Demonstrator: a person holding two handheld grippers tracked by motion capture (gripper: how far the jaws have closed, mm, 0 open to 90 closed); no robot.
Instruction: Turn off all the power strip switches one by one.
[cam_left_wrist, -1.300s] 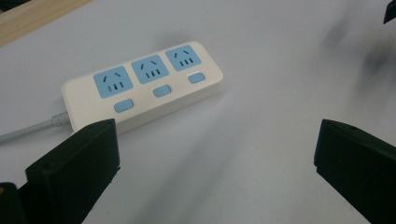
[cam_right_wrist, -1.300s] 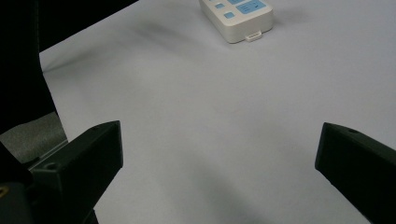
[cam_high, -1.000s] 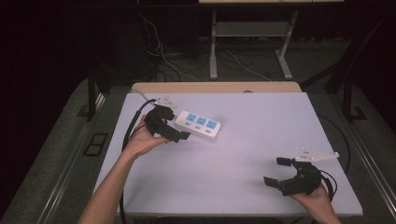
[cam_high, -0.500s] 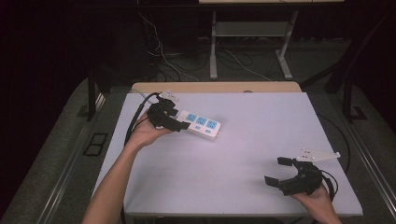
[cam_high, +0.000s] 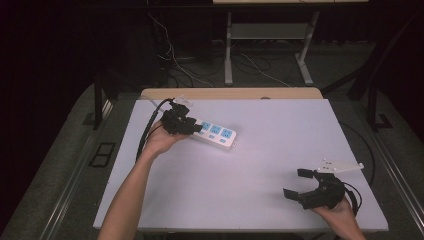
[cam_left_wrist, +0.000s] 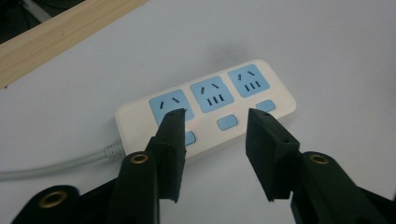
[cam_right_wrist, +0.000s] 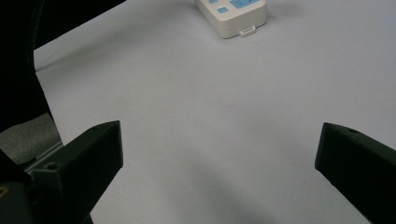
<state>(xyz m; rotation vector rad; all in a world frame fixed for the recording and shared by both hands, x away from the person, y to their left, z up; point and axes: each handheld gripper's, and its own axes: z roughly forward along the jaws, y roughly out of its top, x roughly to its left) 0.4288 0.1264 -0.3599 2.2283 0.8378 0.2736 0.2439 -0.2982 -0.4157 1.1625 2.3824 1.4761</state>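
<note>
On tabletop: a white strip (cam_high: 216, 134) with three blue sockets lies flat at the far left, near the wooden edge (cam_high: 230, 93).
Strip cord: grey cord (cam_left_wrist: 56, 163) leaves the strip's left end in the left gripper view.
Left tongs (cam_left_wrist: 215, 135): over the strip's cord end, jaws just been closing, now part-way in; one jaw tip sits in front of the first socket, the other in front of the third switch. The strip lies beyond the tips, not between the pads; no grip seen, so released.
Left hand (cam_high: 159, 141): holds its tongs just beside the strip.
Right tongs (cam_high: 299, 184): at the near right corner, well apart from the strip, jaws spread wide and empty above bare tabletop (cam_right_wrist: 224, 107).
Right gripper view: strip's far end shows at the top.
</note>
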